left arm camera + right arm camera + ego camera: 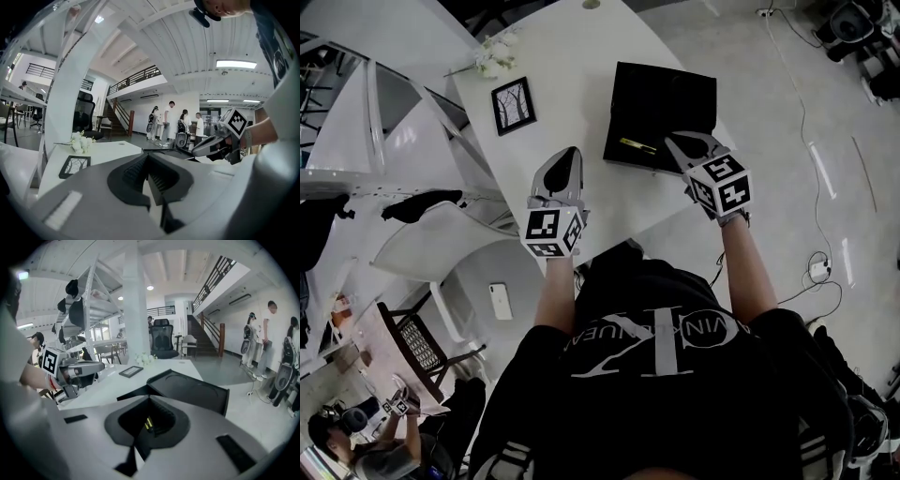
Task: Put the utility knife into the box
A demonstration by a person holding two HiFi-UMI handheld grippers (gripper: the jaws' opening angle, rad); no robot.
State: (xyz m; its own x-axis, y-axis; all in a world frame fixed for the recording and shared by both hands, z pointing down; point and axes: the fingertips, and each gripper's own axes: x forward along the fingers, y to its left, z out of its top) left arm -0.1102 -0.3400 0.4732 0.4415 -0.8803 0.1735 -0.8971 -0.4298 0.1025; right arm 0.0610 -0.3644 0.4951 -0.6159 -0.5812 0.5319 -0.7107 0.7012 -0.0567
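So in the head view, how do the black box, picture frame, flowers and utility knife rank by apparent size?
1. The black box is clearly the largest.
2. The picture frame and the flowers look about alike, so I would not rank them.
3. The utility knife is the smallest, a thin yellow sliver in the box.

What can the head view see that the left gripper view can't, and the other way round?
Only the head view: the yellow utility knife lying inside the open black box, a white phone on a lower surface, and the person's black shirt. Only the left gripper view: people standing far across the room, a staircase and a black office chair. Both: the white table, the picture frame, the white flowers and the right gripper.
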